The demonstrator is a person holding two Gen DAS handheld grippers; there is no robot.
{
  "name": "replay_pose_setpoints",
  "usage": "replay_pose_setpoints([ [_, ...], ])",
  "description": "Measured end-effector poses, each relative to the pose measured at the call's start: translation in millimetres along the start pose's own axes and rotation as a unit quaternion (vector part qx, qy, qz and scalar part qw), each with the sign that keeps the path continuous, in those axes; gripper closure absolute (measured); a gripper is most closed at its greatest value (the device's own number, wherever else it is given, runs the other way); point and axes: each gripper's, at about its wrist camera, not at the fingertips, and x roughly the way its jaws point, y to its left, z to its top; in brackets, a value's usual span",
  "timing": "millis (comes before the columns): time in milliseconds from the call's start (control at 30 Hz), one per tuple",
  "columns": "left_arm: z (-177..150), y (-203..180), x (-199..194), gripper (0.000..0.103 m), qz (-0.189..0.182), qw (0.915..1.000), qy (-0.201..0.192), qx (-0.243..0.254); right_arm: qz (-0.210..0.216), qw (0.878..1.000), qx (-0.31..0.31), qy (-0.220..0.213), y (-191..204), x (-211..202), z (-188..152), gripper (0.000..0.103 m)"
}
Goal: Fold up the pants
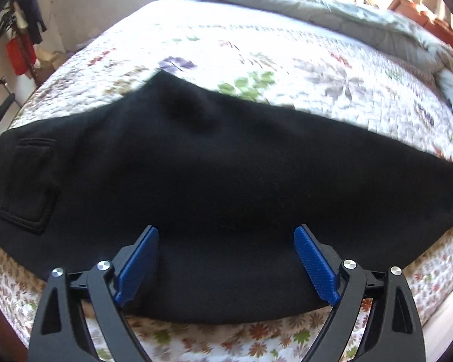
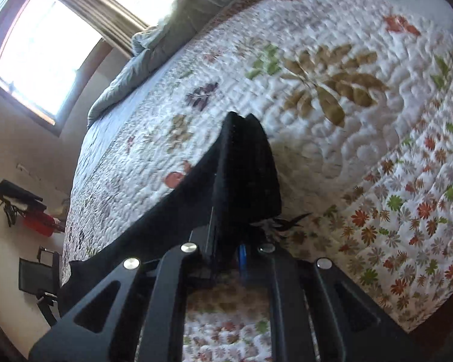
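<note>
Black pants (image 1: 214,175) lying spread across the floral quilt (image 1: 256,54) on the bed. Left gripper (image 1: 226,235) hovering over the near edge, jaws standing wide apart. Right gripper (image 2: 241,181) clamping its jaws on a raised pants end.

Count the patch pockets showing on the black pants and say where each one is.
1. A single patch pocket shows at the left end of the black pants in the left wrist view, lying on the floral quilt. Others may be hidden underneath or in folds.
</note>
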Motion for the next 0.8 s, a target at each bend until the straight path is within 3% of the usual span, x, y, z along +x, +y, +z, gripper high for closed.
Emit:
replay_pose_setpoints([
  [167, 2, 22, -21, 0.011, -0.006, 0.9995, -0.014, -0.026, 0.025, 0.992, -0.125, -0.015, 105, -29, -16, 0.093],
  [333, -1, 47, -35, 0.011, -0.013, 0.9986, -0.02, -0.048, 0.044, 0.969, -0.242, 0.014, 215, -7, -58, 0.093],
  [600, -9, 86, -44, 0.011, -0.024, 0.9957, -0.02, -0.088, 0.054, 0.934, -0.337, 0.107, 309, 68, -143, 0.093],
  [800, -14, 106, -46, 0.011, -0.031, 0.9933, -0.019, -0.109, 0.05, 0.911, -0.375, 0.162, 348, 107, -199, 0.093],
])
